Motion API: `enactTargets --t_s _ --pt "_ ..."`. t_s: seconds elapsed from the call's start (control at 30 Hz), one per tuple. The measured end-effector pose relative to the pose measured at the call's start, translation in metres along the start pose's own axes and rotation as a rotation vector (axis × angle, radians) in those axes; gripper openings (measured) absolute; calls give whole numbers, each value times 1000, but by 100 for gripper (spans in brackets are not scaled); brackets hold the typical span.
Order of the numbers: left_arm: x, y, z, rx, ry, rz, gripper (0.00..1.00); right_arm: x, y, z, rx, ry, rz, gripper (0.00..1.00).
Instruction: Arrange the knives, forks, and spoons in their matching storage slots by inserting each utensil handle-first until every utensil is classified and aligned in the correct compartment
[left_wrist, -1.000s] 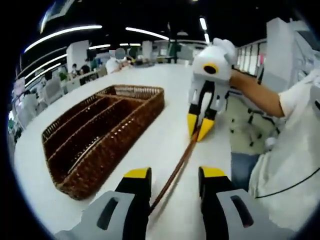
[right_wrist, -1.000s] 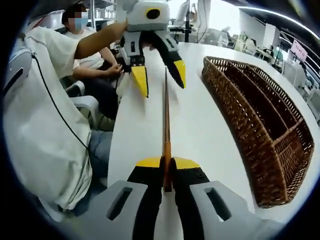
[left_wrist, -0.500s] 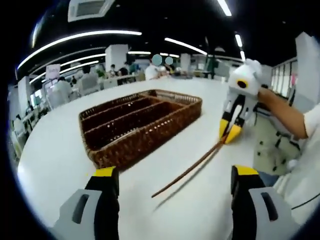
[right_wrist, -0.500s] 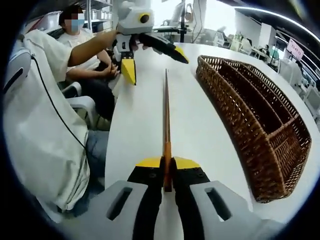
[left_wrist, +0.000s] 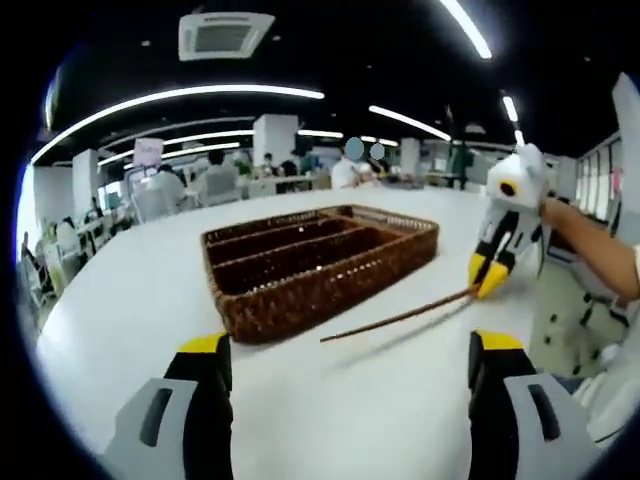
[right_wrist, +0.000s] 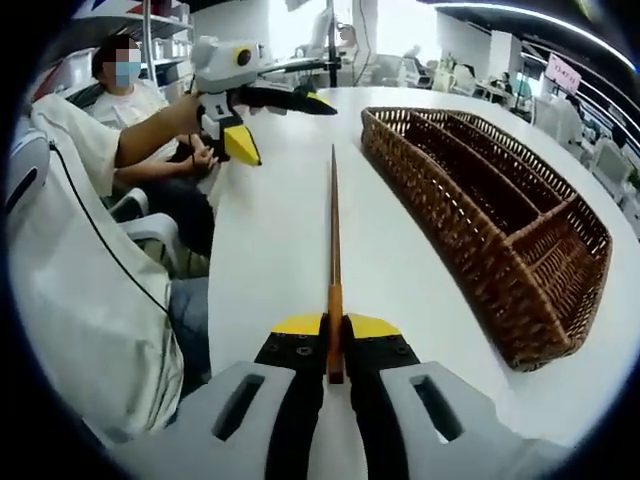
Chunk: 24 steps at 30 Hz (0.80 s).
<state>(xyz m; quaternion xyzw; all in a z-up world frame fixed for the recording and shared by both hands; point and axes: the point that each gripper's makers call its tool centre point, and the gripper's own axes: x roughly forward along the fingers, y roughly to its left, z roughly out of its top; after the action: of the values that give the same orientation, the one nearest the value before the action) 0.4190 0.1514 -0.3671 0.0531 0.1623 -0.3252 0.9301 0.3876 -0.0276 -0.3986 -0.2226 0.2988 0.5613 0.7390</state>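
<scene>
Holding a slender brown utensil (right_wrist: 333, 235) by one end, my right tool (right_wrist: 334, 325) is clamped shut; its long axis runs parallel to the wicker tray (right_wrist: 520, 325) just beside it. My left tool (left_wrist: 346, 345) gapes wide, empty, facing the tray's short end.

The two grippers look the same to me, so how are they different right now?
The right gripper has its jaws shut on the long thin brown stick, while the left gripper has its jaws wide open and holds nothing. The right gripper carries the stick above the white table beside the wicker basket; the left gripper just hangs apart from the stick. Both have yellow tips, black fingers and grey bodies.
</scene>
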Motion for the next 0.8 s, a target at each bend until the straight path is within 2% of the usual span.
enactTargets --t_s 0.27,0.37,0.43,0.5,0.53,0.63,0.8 --pt "-1 -8 -7 -10 11 -5 100 -2 4 -3 25 6 -25 6" --pt "-1 -8 -6 -8 10 -6 100 -9 2 5 63 -30 -48 6" --pt "0 -9 -6 -8 12 -7 100 -10 4 6 68 -39 -39 6" --pt "0 -9 -6 55 15 10 100 -11 2 5 79 -43 -57 6" --pt "1 -12 -8 62 27 5 100 -11 2 5 83 -43 -62 6" --pt "1 -14 -8 59 25 -3 100 -14 0 6 117 -60 -76 6" --pt "0 -16 -10 52 27 -10 100 -28 -10 18 219 -138 -128 6"
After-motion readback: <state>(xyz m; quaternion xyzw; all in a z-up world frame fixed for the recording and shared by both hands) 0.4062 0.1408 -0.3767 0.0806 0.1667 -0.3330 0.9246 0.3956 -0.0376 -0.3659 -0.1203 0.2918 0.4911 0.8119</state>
